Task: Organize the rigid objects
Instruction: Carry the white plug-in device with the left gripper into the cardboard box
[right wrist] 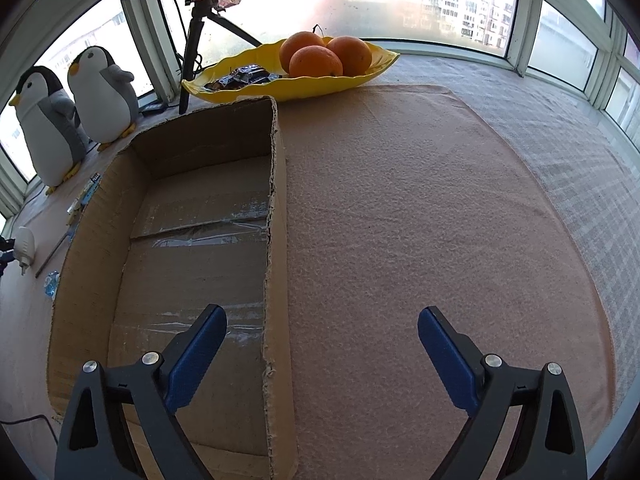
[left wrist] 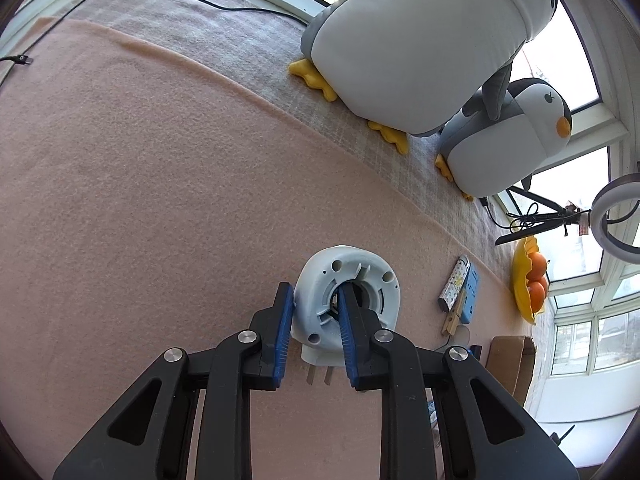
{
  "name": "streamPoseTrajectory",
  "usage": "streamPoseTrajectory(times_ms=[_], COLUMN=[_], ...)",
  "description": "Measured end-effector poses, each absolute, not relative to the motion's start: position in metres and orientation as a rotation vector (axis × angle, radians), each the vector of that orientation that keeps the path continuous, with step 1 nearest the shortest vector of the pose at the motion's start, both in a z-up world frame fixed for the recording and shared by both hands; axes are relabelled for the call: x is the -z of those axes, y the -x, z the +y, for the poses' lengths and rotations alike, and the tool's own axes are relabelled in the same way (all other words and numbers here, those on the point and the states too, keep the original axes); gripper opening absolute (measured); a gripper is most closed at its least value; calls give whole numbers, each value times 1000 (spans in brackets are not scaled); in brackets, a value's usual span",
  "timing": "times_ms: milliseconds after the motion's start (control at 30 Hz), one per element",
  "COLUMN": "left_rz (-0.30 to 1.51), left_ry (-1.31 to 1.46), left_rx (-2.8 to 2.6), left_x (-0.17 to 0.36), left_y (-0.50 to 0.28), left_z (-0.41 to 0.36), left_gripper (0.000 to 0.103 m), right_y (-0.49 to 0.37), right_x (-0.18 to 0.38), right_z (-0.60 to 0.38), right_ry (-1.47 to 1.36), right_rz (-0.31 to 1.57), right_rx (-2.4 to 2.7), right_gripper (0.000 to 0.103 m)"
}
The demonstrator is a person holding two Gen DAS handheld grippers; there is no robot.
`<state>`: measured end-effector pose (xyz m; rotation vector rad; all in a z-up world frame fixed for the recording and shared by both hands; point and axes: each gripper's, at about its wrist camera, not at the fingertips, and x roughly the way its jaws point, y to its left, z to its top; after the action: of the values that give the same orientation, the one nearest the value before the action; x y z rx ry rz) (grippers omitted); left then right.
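Note:
A pale blue round plug-in device with two metal prongs hangs just over the pink blanket. My left gripper is shut on it, with one blue pad against its outer rim and the other inside its central hole. In the right wrist view the same device shows small at the far left edge. My right gripper stands open with nothing between its fingers. It hovers above the right wall of an empty, open cardboard box and the blanket beside it.
Two plush penguins stand at the window side. A yellow dish holds three oranges and dark packets. A tripod with a ring light is behind the box. A patterned tube, a blue card and a wooden peg lie near the box.

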<state>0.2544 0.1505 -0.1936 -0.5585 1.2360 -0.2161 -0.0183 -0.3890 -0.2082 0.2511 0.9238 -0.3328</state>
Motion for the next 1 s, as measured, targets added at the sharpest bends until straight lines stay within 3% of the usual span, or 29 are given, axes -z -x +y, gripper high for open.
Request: streamPoseTrajectory(times_ms=[133,233,333,400,500,700,1000], left_rz=[1215,1212,1201,1202,1193,1155,1120], left_ry=[640,665,655,643,644,626,503], left_rx=[241,263,283,290,297,361,587], left_x=[198,200,196,195,194,173,124], left_y=[-249,-244,-241,-241,-241,-236,-215], left_z=[153,150,144,141,137,120,34], left_gripper=[20,18,18,18,18,18,18], right_y=[17,16,15,15,15,13,12], right_x=[213,215,219,222,221,220,220], right_z=[-386,-384,-385,-386,-386,-380,-382], right_ry=[-251,-254,-259,-273,-287,-274,-300], right_rz=[942,955,970,981,976,976,952], right_rx=[321,310,304,293,277,257,249], right_gripper=[84,73,59,43,31,19,15])
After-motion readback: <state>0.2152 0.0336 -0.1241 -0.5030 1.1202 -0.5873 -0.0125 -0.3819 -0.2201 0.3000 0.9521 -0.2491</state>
